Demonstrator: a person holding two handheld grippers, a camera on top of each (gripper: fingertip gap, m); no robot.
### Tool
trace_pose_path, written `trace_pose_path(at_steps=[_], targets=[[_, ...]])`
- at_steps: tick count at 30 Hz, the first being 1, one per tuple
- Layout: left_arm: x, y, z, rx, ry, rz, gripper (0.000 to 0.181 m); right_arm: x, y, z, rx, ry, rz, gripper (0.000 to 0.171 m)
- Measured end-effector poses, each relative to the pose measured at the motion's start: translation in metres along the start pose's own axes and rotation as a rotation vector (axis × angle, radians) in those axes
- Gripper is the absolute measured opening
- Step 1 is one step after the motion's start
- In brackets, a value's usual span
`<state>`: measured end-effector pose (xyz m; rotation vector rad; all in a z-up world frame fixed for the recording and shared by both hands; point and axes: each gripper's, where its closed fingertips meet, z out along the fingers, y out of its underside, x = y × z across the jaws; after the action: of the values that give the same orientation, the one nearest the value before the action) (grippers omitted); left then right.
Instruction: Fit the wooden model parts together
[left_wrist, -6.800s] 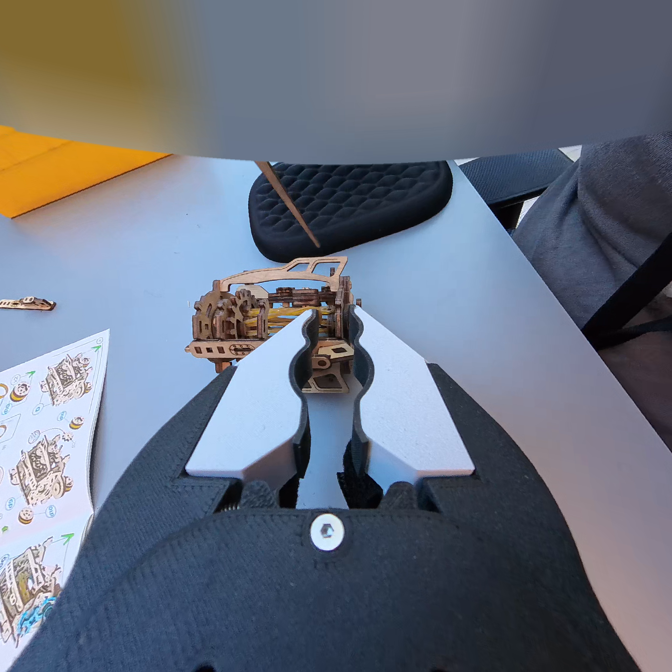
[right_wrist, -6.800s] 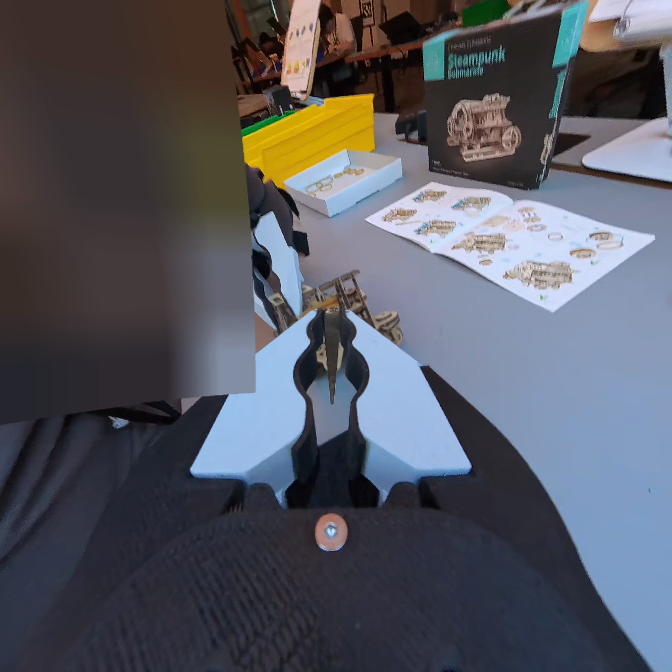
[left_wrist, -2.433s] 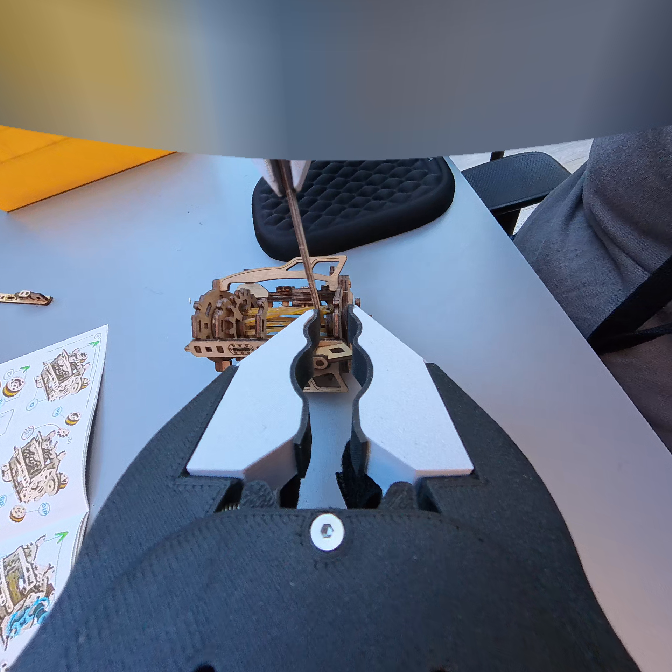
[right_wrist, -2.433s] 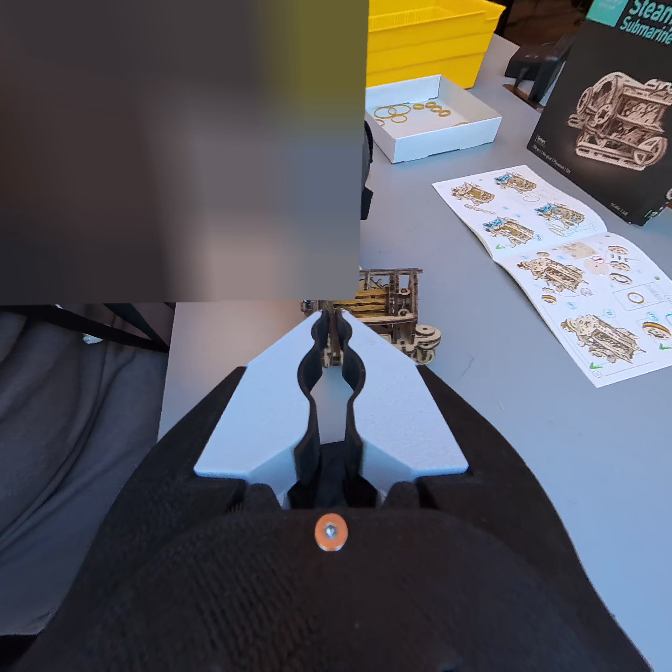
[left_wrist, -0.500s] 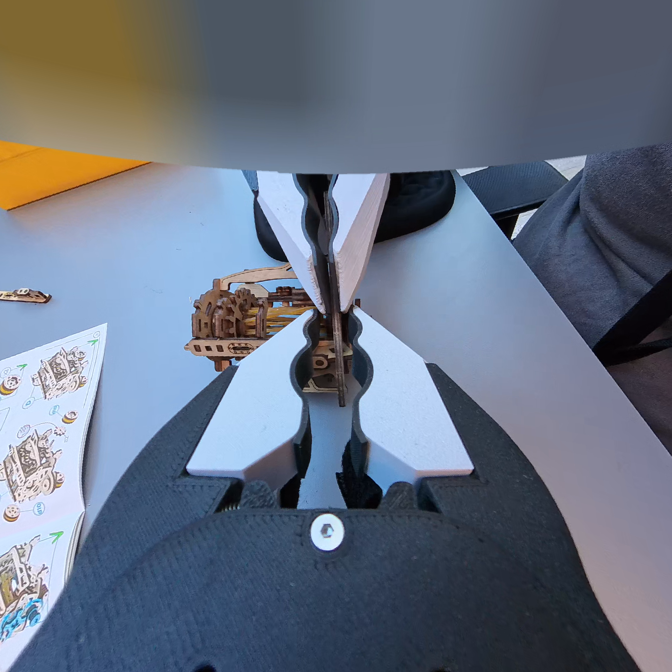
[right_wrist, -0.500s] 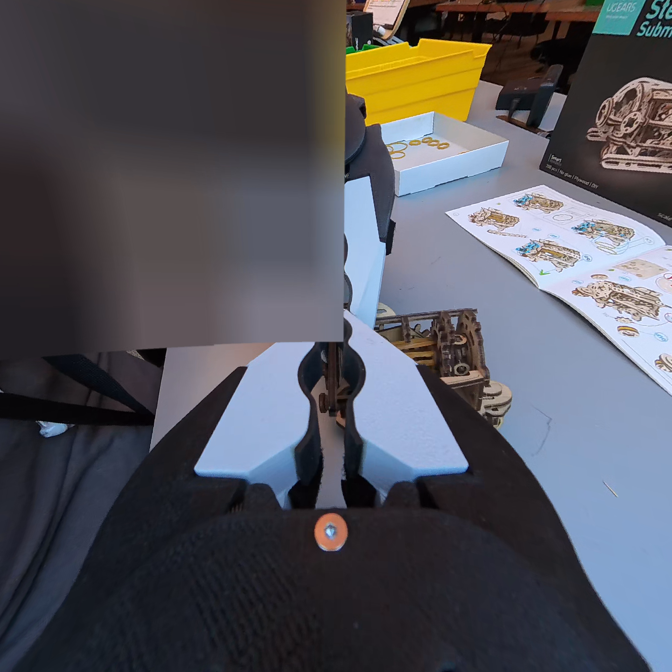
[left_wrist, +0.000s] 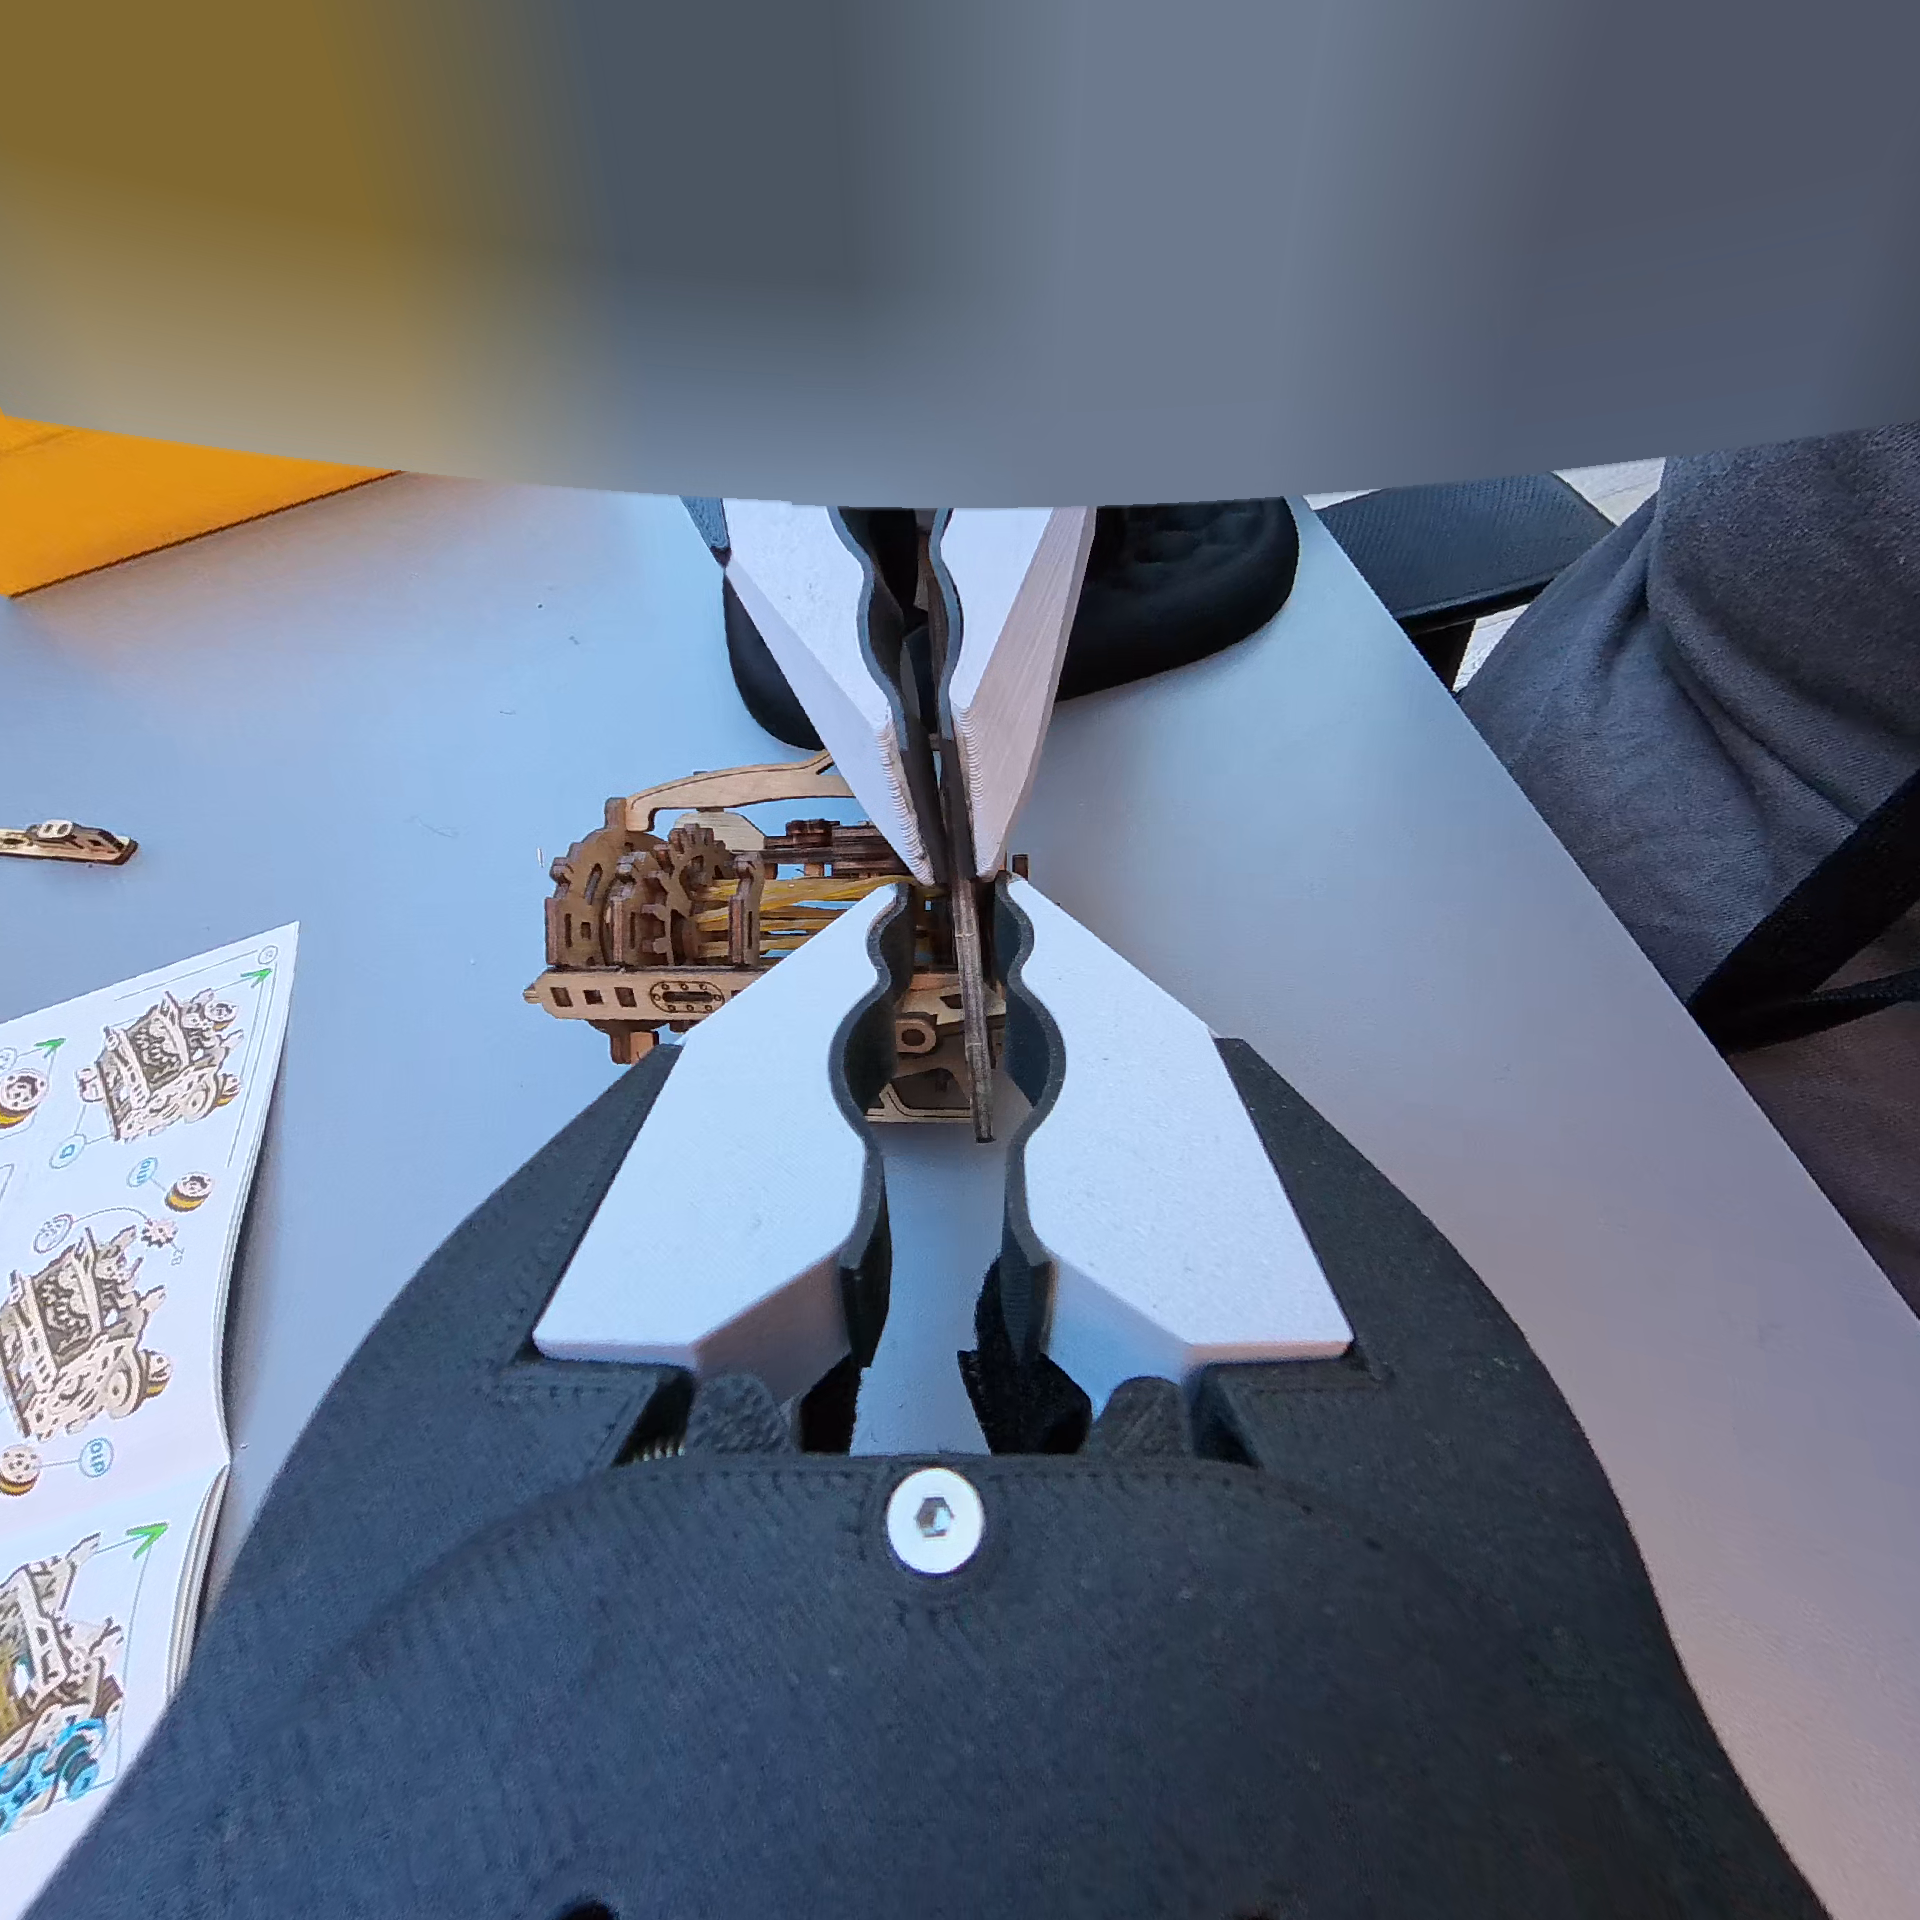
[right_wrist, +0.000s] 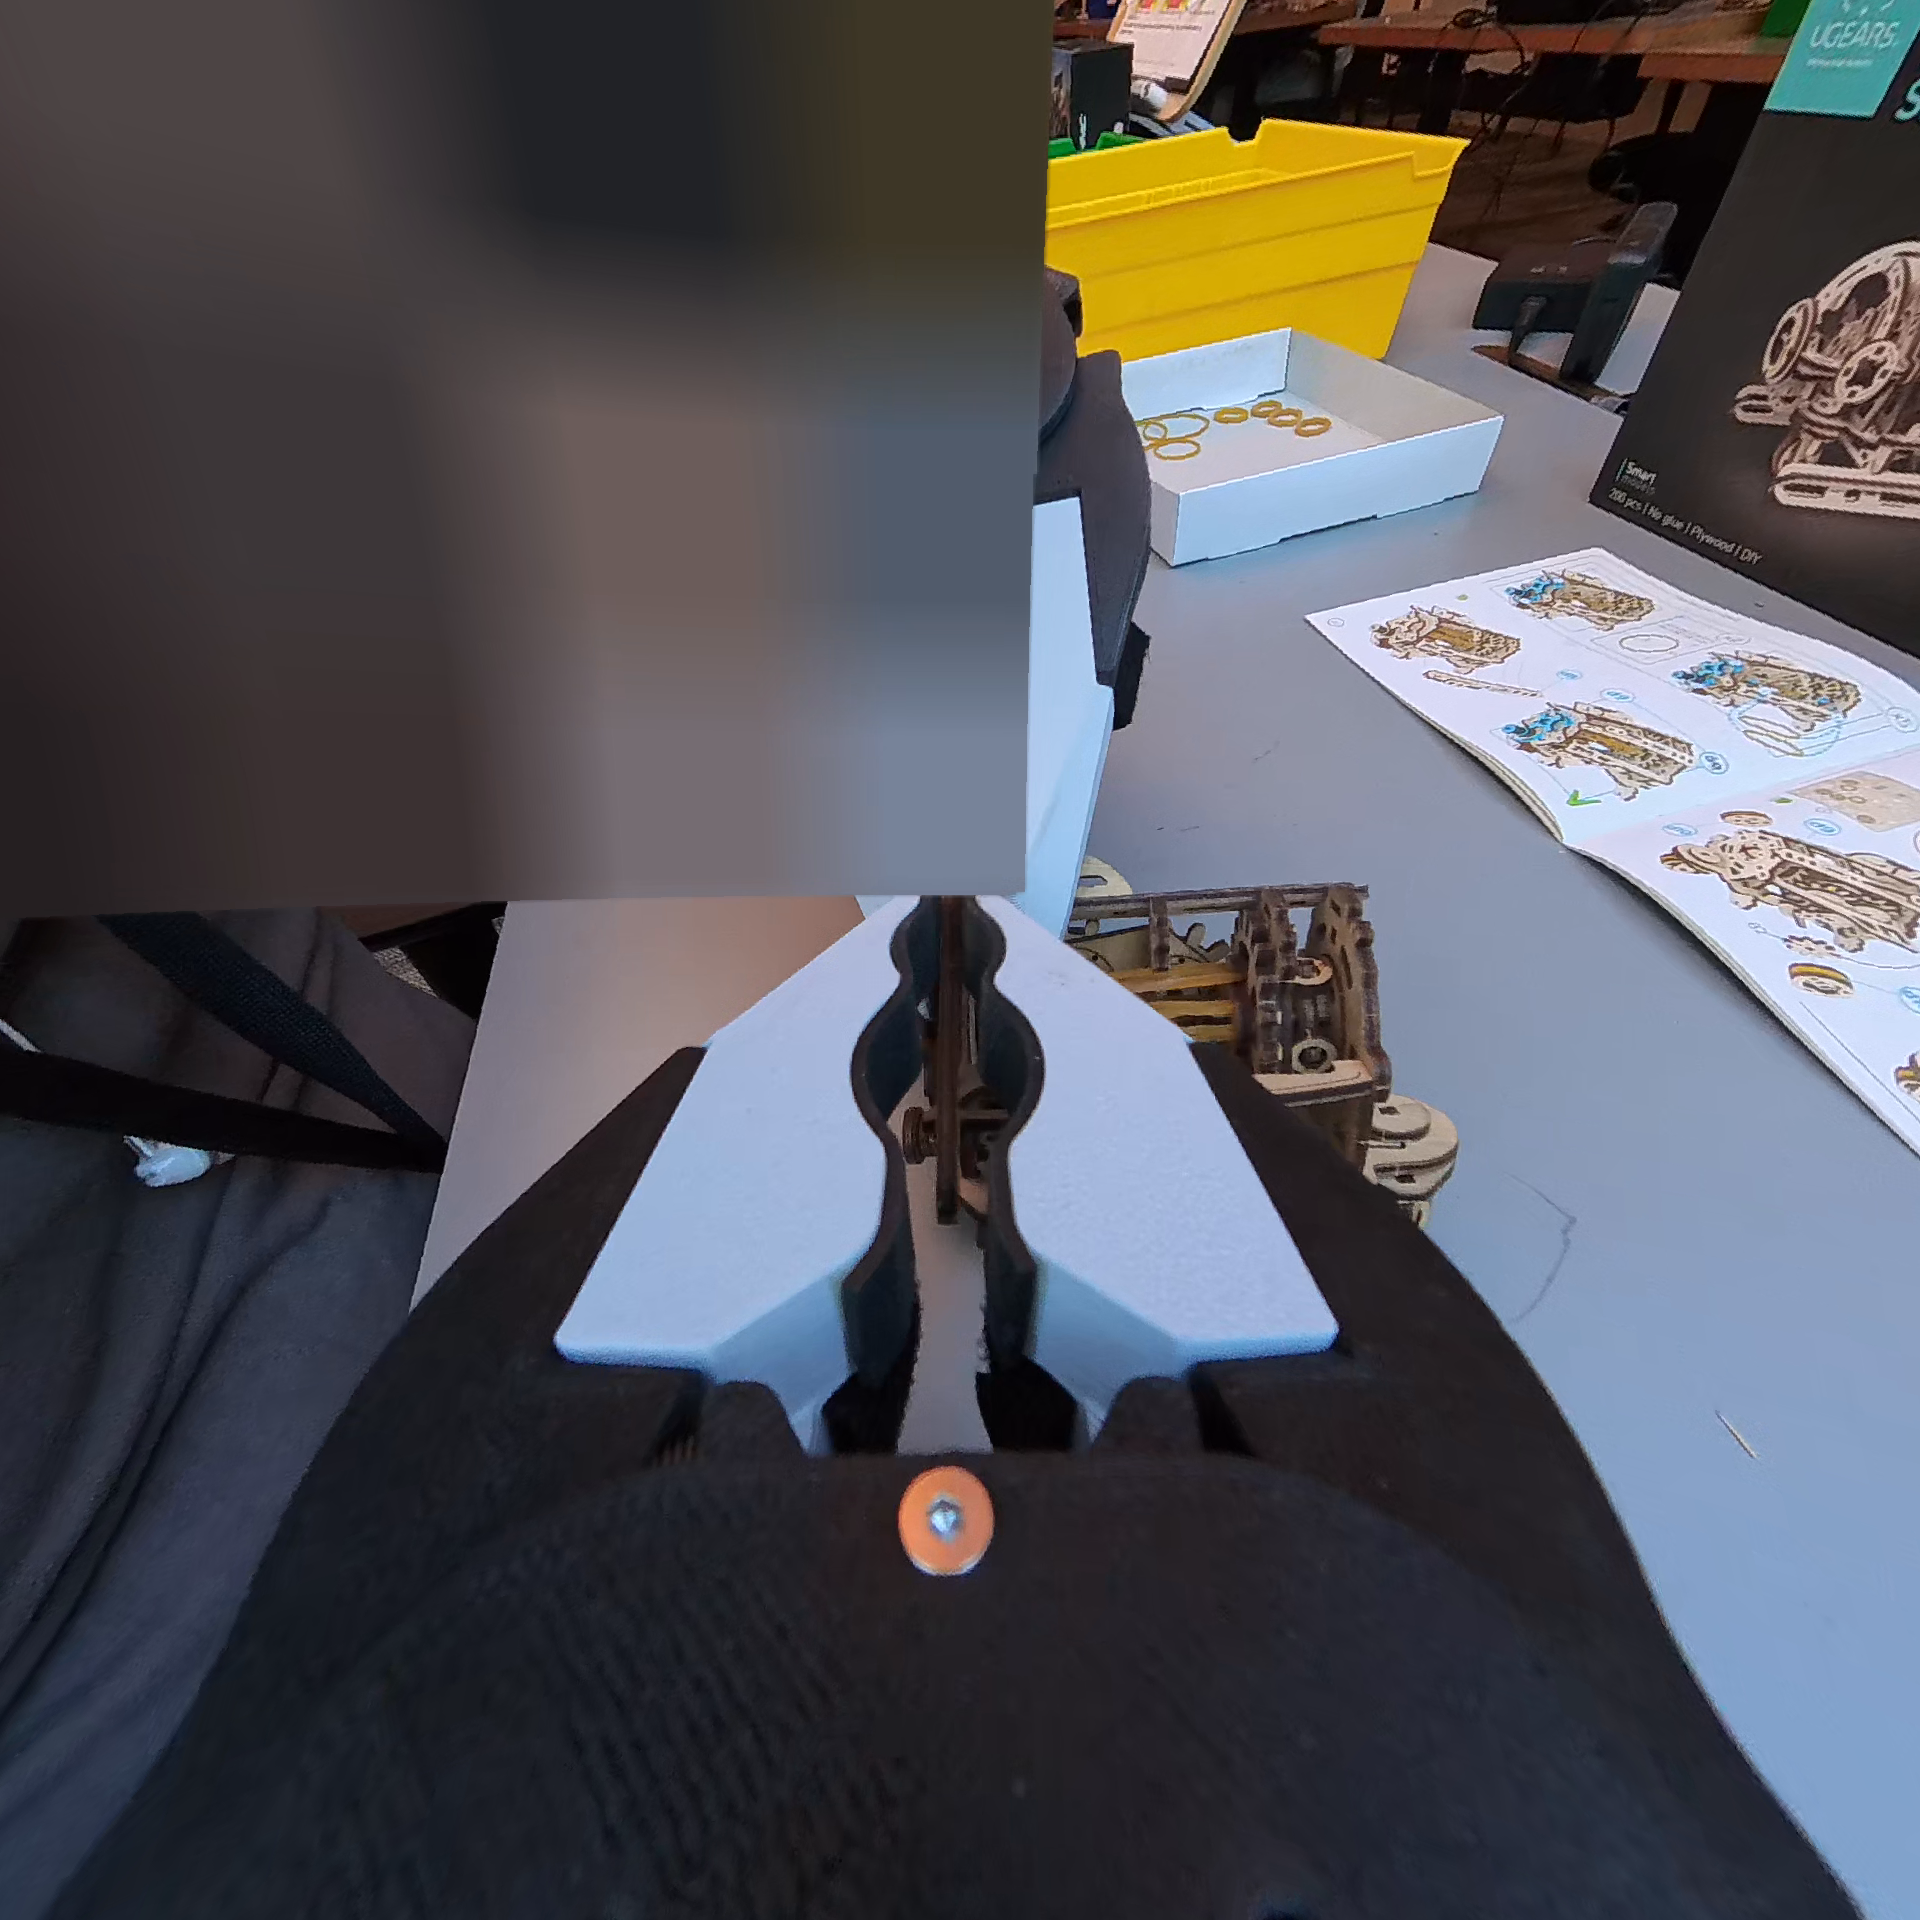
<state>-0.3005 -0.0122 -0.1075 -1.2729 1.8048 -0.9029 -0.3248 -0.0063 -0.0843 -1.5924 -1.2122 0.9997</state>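
model: laser-cut wood, matt – claw: white fingers, grainy matt plastic; black ribbed printed shell; shiny metal screw | desk: smooth grey, matt | booklet: paper | bin: glossy yellow plastic

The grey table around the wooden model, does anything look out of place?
One small dark wooden part lies alone at the grey table's left edge, apart from the brown wooden model. Nothing looks spilled or broken.
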Motion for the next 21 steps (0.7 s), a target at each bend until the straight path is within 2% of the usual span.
trace_pose_path(at_steps=[21], targets=[[-0.0001,0.0001,0.0,0.0,-0.001,0.002,0.012,-0.0003,-0.0047,0.0004,0.009,-0.012,-0.018,0.008]])
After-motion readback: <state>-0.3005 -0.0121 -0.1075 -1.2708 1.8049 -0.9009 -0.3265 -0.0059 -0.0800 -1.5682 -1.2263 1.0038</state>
